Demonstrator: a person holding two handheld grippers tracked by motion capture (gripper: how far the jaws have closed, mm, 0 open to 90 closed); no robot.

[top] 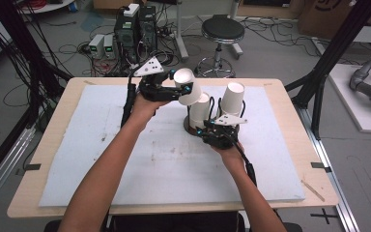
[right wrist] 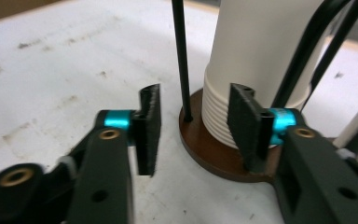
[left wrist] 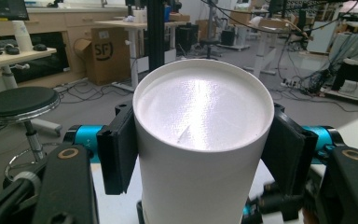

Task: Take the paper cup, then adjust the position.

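Cables and a stool crowd the floor beyond the worktop [top: 101,145]. At upper centre, the left gripper [top: 182,90] clamps a white paper cup [top: 187,87]; the right gripper [top: 211,126] stands open around the stacked cups [top: 200,108] on a brown base [right wrist: 205,149].

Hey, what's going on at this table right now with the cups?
A person is working with a gripper in each hand on paper cups at a wire holder. The left gripper is shut on one white cup, held upside down in the air behind the holder. The right gripper sits low at the holder's brown base, jaws open beside the cup stack and not pressing on it. Another cup stands upside down by the holder.
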